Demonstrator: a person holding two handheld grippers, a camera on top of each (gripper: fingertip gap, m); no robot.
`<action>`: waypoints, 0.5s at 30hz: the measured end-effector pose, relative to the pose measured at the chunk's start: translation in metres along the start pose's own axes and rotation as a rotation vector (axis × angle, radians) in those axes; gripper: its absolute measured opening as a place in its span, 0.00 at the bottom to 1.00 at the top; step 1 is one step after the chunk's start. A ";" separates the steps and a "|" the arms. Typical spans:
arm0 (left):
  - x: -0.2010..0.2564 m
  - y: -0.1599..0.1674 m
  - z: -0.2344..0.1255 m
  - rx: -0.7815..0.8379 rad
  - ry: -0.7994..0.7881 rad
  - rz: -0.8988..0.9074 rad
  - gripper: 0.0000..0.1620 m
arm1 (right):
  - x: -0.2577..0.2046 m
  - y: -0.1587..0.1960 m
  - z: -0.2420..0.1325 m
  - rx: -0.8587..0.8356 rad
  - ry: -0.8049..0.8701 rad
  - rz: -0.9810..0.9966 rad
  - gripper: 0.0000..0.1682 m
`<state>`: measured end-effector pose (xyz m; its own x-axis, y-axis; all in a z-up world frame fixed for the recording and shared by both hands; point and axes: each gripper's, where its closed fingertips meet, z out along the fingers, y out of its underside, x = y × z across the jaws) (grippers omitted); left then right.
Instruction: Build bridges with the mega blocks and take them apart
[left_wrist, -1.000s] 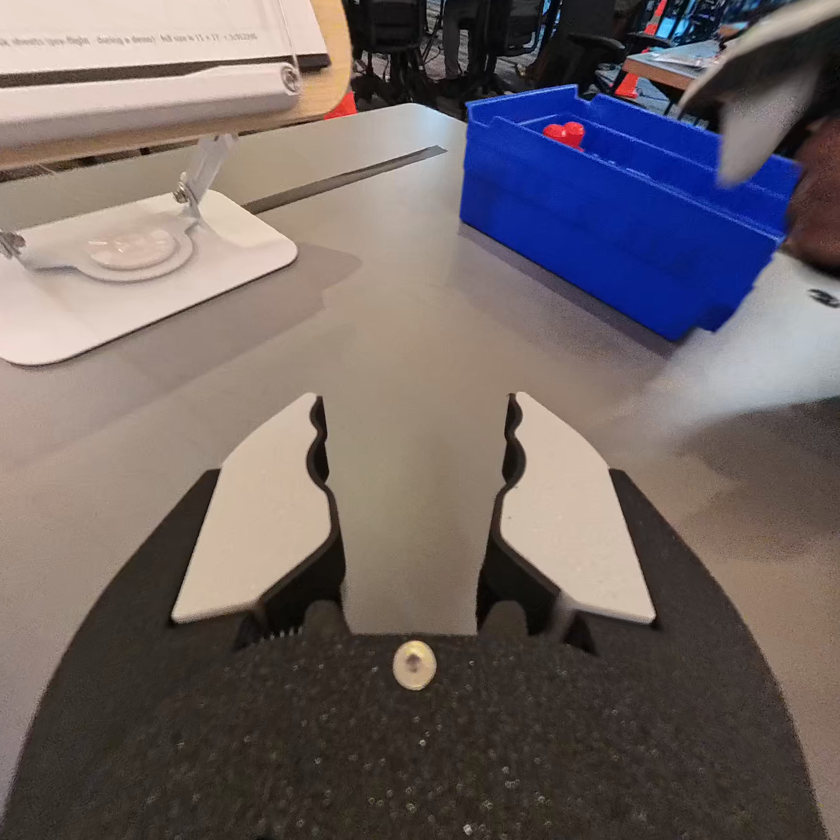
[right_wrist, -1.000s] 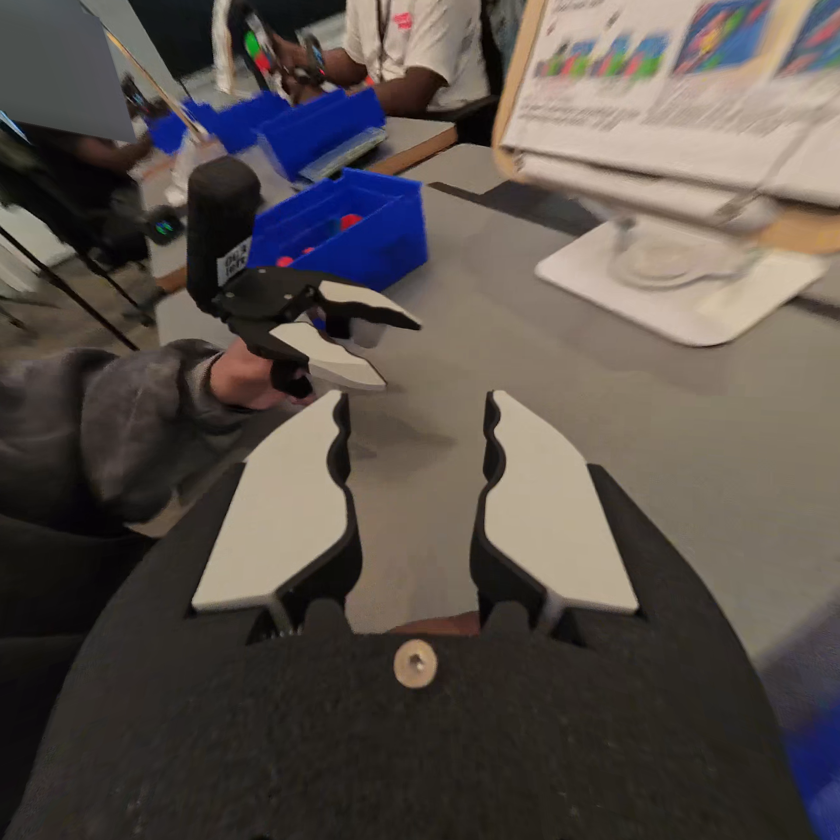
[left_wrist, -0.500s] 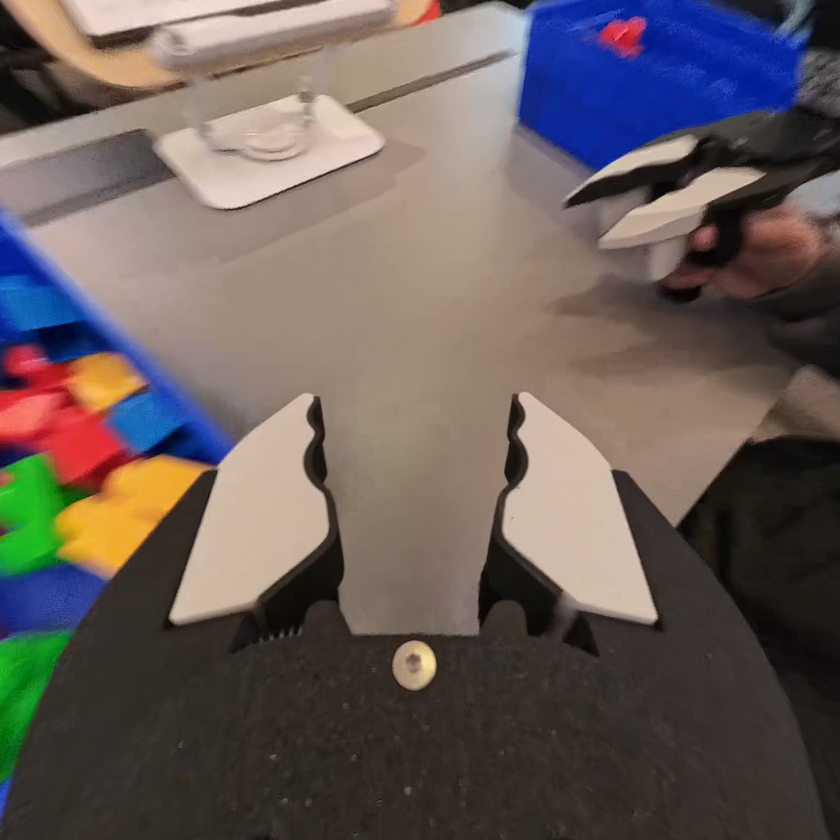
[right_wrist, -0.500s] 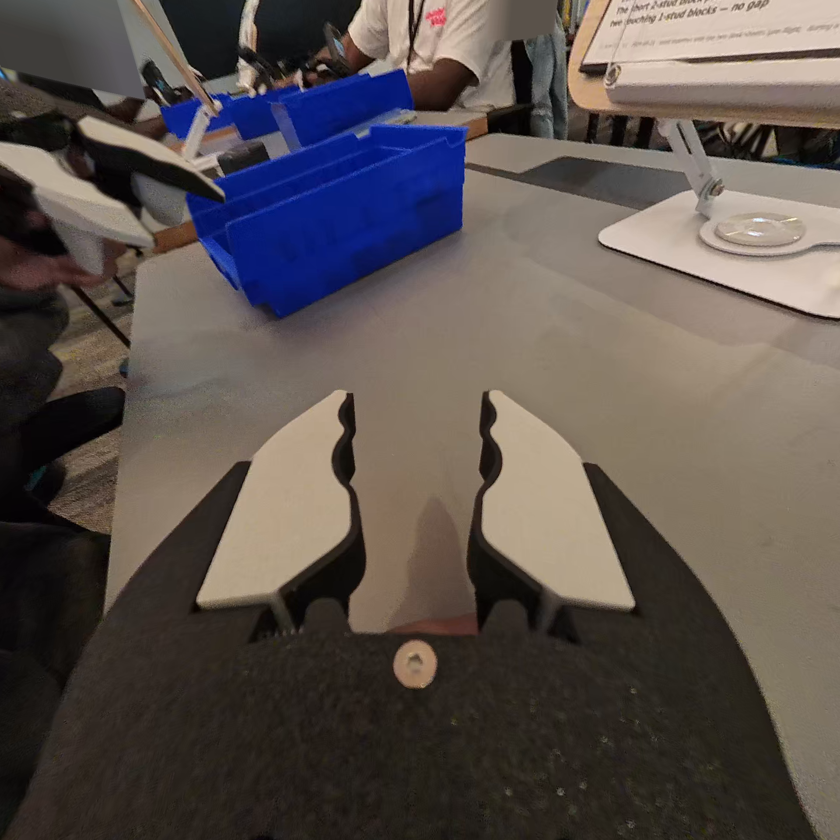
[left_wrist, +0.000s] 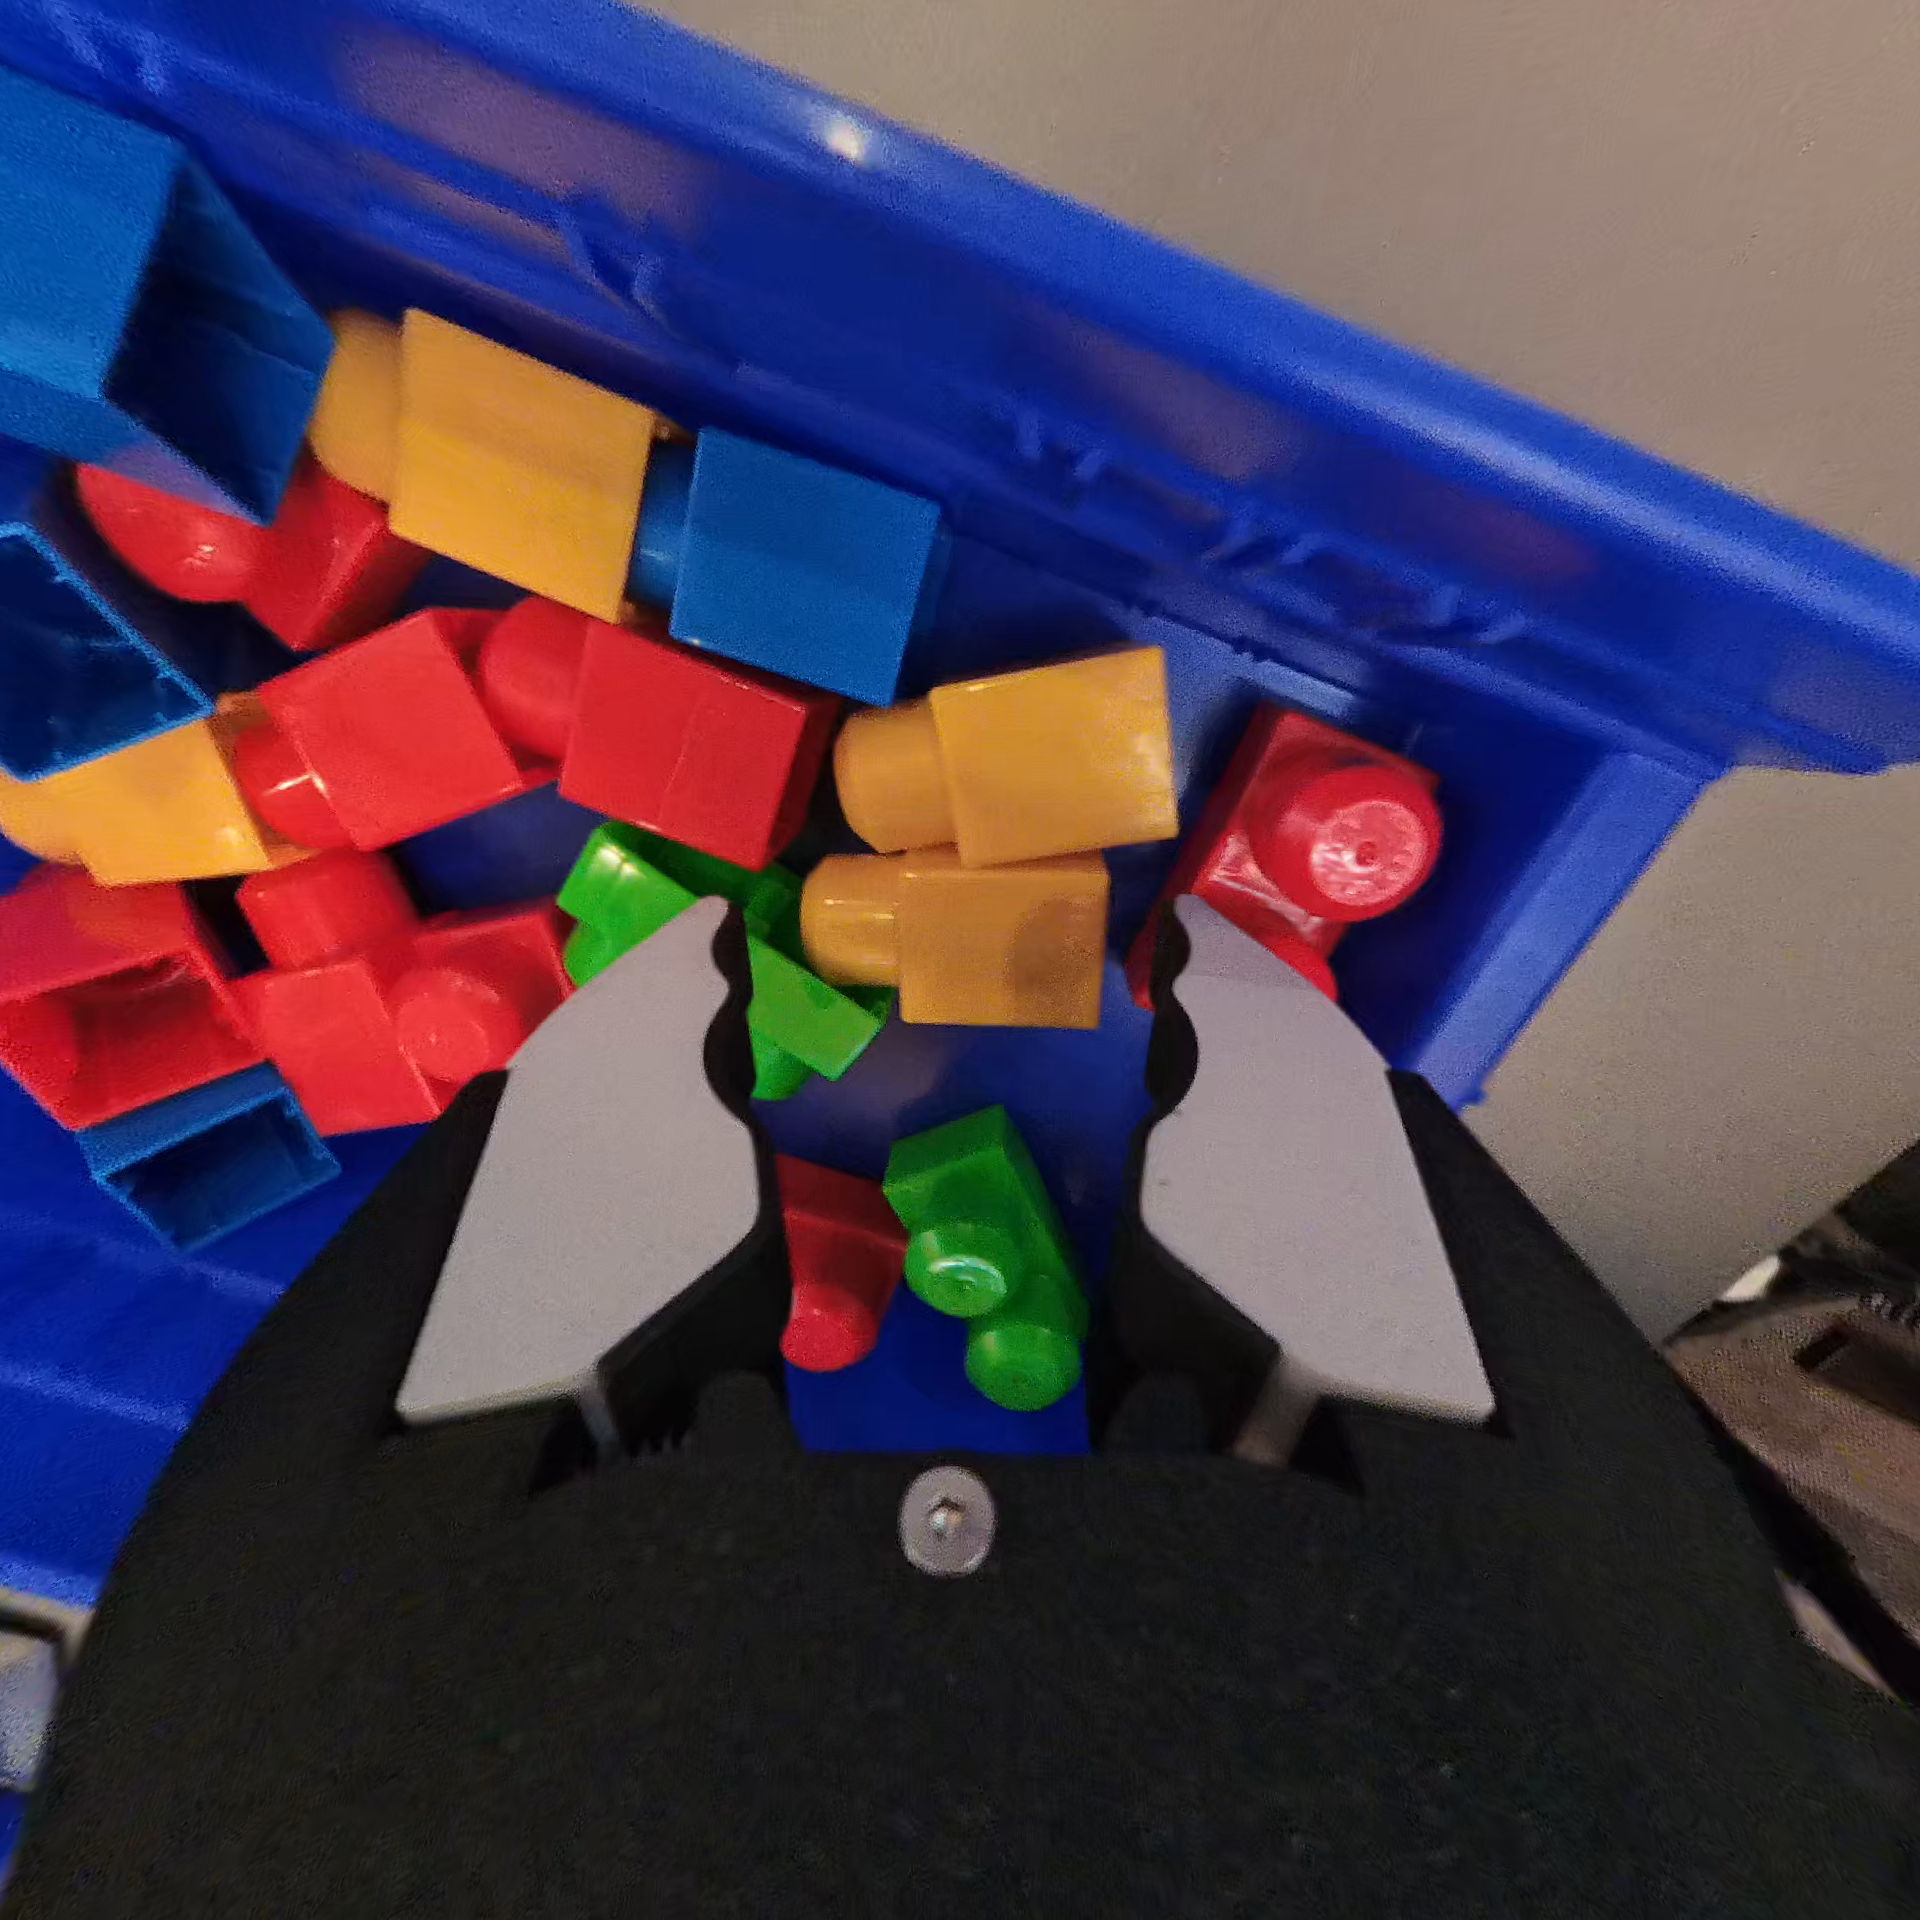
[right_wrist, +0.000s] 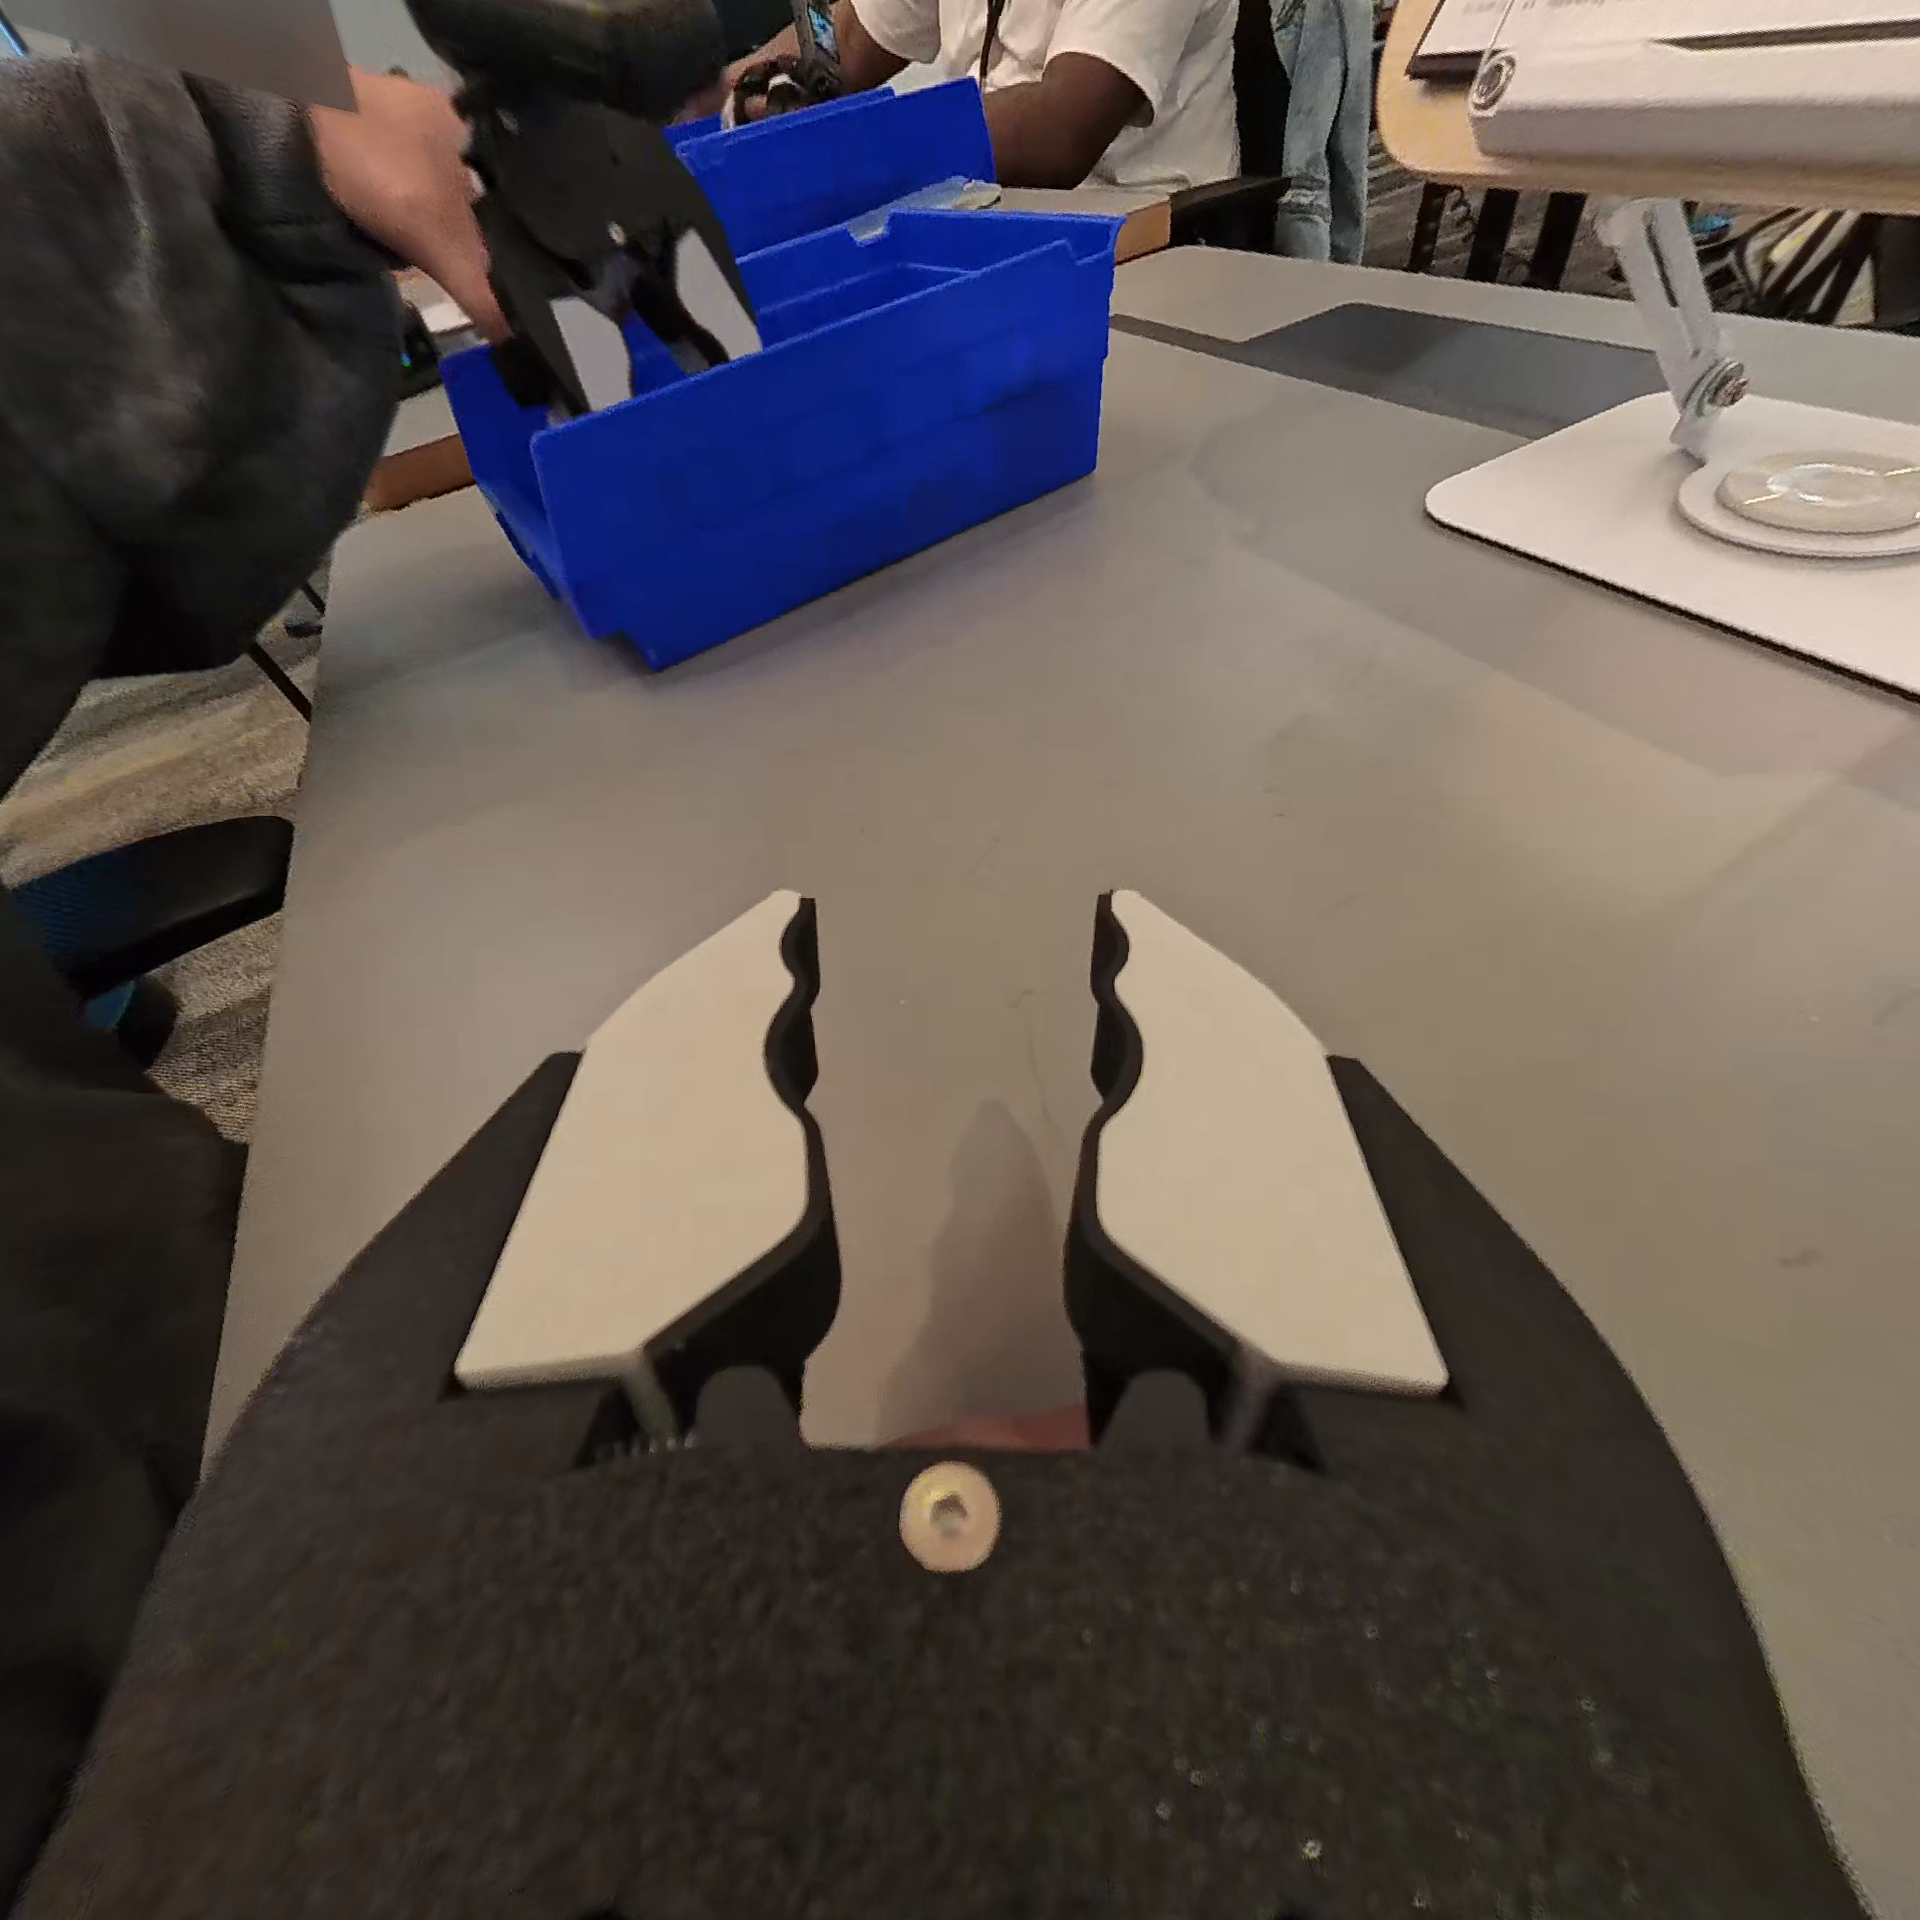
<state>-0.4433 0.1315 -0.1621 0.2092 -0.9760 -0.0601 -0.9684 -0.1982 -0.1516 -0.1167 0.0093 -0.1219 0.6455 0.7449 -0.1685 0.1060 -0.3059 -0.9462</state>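
Observation:
My left gripper (left_wrist: 951, 914) is open and empty, pointing down into a blue bin (left_wrist: 1195, 416) full of loose red, yellow, blue and green mega blocks. A yellow one-stud block (left_wrist: 977, 935) lies just past the gap between its fingertips. A green two-stud block (left_wrist: 987, 1236) and a red block (left_wrist: 836, 1257) lie between the fingers, lower down. A red block (left_wrist: 1309, 831) sits by the right fingertip. My right gripper (right_wrist: 956, 904) is open and empty, low over the bare grey table (right_wrist: 1351, 852). The right wrist view shows the left gripper (right_wrist: 613, 270) dipping into the bin (right_wrist: 831, 457).
A white stand base (right_wrist: 1662, 540) with a tilted holder and a sheet on it is at the table's right rear. A second blue bin (right_wrist: 831, 156) sits on another table, where a seated person (right_wrist: 1091, 94) is. The table's left edge runs beside a dark sleeve (right_wrist: 177, 343). Tip to tip, the grippers are about 35 cm apart.
My left gripper swung left from over the table and now points down into the block bin. My right gripper turned slightly and stays open over the table.

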 end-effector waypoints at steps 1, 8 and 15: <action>-0.001 0.001 0.004 -0.020 0.015 0.017 0.45 | 0.000 0.000 -0.001 0.003 -0.003 0.005 0.30; -0.001 0.022 0.018 -0.183 0.028 0.055 0.41 | 0.001 0.000 -0.002 0.003 -0.009 0.019 0.28; 0.001 -0.002 -0.045 -0.093 -0.061 0.117 0.41 | 0.002 -0.003 -0.003 0.020 -0.004 0.012 0.28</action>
<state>-0.4477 0.1268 -0.1172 0.0990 -0.9862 -0.1326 -0.9945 -0.0934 -0.0479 -0.1136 0.0097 -0.1184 0.6439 0.7435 -0.1805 0.0833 -0.3027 -0.9494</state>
